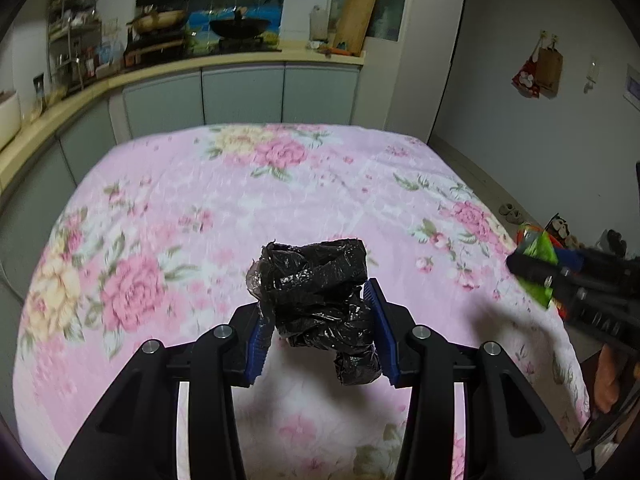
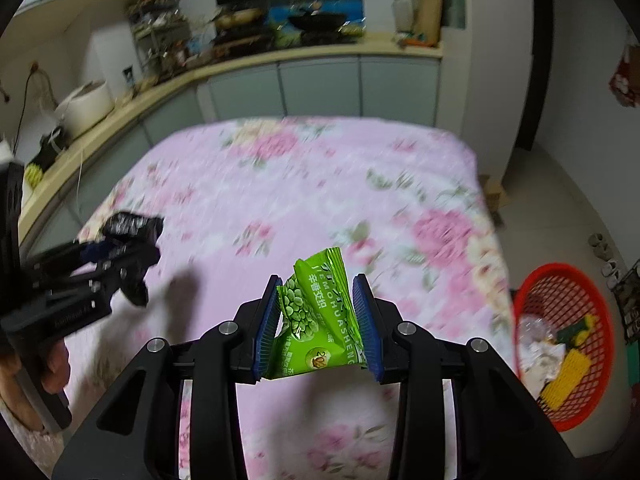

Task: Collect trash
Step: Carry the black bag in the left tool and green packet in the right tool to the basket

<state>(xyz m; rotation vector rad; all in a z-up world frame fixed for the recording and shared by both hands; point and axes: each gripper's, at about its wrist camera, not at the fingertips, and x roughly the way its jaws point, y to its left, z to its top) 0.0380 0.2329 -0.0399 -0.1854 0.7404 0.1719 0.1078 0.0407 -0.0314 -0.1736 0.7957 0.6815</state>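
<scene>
Item one: my left gripper (image 1: 320,330), fingers clamped on a crumpled black plastic bag (image 1: 320,300), held above the floral-covered table (image 1: 200,184). Item two: my right gripper (image 2: 318,326), fingers pinching a green snack wrapper (image 2: 320,320), also above the table. Item three: red basket (image 2: 600,308), right of the table, on the floor, holding scraps.

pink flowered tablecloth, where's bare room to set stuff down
The pink flowered tablecloth lies bare from the two grippers to its far edge by the grey cabinets. Crowded: the red mesh plastic basket on the floor, already holding wrappers.
</scene>
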